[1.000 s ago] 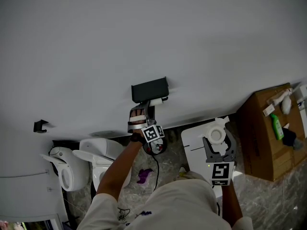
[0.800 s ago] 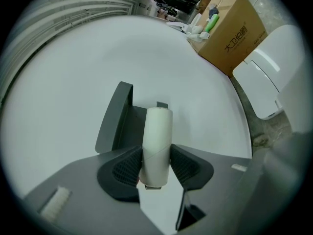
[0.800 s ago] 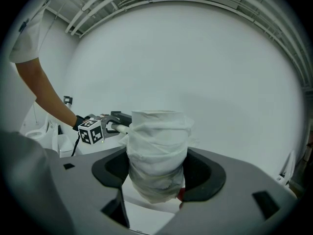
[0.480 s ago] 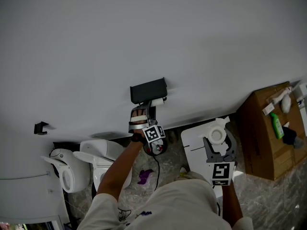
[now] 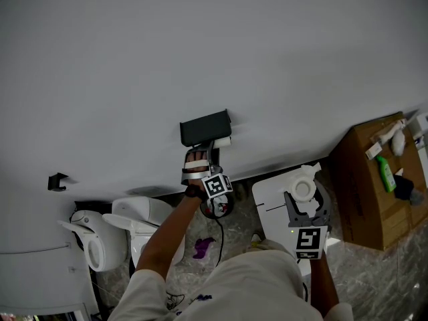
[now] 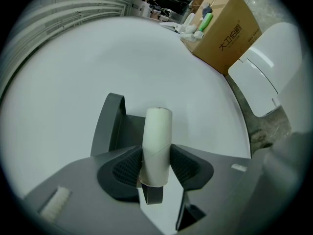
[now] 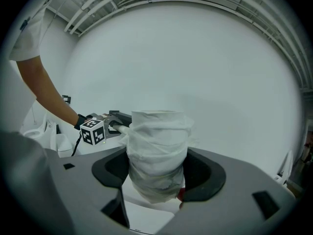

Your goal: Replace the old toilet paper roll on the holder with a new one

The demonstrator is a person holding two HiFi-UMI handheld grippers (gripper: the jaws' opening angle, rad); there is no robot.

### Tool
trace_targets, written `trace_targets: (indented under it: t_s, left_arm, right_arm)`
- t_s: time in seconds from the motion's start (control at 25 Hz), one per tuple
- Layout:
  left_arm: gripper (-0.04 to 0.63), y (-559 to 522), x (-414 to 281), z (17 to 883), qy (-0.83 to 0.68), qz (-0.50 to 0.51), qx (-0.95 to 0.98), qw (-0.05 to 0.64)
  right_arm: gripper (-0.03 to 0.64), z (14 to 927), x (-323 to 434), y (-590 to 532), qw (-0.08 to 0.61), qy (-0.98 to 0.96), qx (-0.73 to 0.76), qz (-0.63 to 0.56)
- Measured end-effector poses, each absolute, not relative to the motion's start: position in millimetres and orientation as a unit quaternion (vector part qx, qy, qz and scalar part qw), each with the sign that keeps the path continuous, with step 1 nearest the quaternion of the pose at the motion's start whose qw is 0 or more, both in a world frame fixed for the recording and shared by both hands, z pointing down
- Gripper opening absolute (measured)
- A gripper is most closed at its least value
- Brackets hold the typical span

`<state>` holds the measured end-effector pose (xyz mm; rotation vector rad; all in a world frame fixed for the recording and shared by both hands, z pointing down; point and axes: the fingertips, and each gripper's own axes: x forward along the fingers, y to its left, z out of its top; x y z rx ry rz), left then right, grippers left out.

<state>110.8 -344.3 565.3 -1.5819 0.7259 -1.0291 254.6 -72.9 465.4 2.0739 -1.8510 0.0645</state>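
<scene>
A dark holder (image 5: pixel 205 127) hangs on the white wall. Just under it my left gripper (image 5: pixel 212 144) is shut on the old roll, a bare pale cardboard tube (image 6: pixel 156 146) that stands between its pads (image 6: pixel 126 169) in front of the holder (image 6: pixel 110 126). The tube's end (image 5: pixel 221 142) shows beside the holder in the head view. My right gripper (image 5: pixel 304 196) is lower right, shut on a new white toilet paper roll (image 7: pixel 157 151), also seen from above as the new roll (image 5: pixel 301 189). The left gripper's marker cube (image 7: pixel 93 131) shows in the right gripper view.
A white toilet (image 5: pixel 127 226) stands at lower left. A white cabinet top (image 5: pixel 271 199) lies under my right gripper. A cardboard box (image 5: pixel 374 192) with a green bottle (image 5: pixel 386 176) stands at right. A small black hook (image 5: pixel 56 180) is on the wall at left.
The view has shifted slightly; the left gripper with the tube stays at the holder, rolled a touch. The right gripper has not moved.
</scene>
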Motion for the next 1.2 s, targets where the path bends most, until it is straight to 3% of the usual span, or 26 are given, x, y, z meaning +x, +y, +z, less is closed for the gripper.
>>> trace_targets:
  t_s: [1.2]
  left_arm:
    - [0.184,-330,158,567,0.275,-0.420,-0.680,0.535]
  right_arm:
    - [0.311,471,266,-64,0.174,-0.637,0.750,0.037]
